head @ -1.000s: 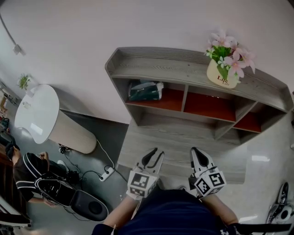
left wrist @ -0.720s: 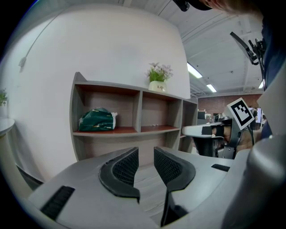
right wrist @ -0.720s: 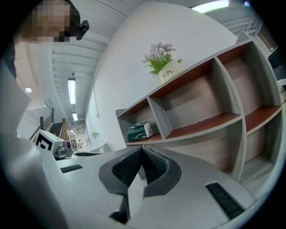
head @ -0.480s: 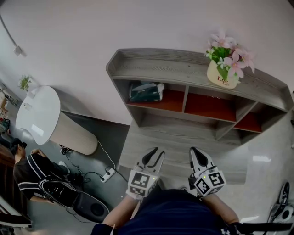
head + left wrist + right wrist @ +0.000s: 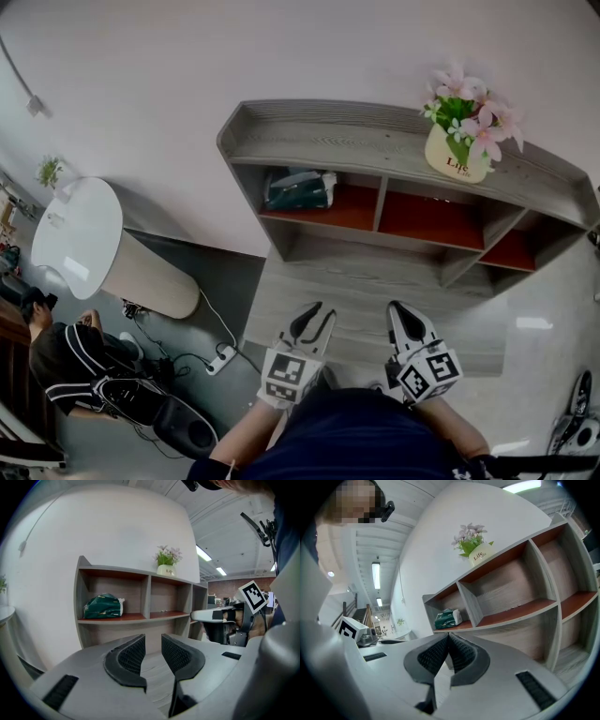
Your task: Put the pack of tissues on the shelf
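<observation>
A green pack of tissues (image 5: 298,188) lies in the left compartment of the grey shelf (image 5: 375,141), on its red-brown board. It also shows in the left gripper view as the tissue pack (image 5: 102,606) and in the right gripper view as the tissue pack (image 5: 447,618). Both grippers hover low over the shelf's front platform, well short of the pack. My left gripper (image 5: 315,314) (image 5: 153,641) is shut with nothing between its jaws. My right gripper (image 5: 403,314) (image 5: 448,639) is shut too, its tips touching and empty.
A cream pot of pink flowers (image 5: 459,155) stands on the shelf's top at the right. A white round-topped stand (image 5: 80,234) is on the left by the wall. A person (image 5: 66,356) crouches at the lower left near a power strip (image 5: 217,356) with cables.
The grippers and the tissue pack have stayed put. The person at the lower left has shifted a little.
</observation>
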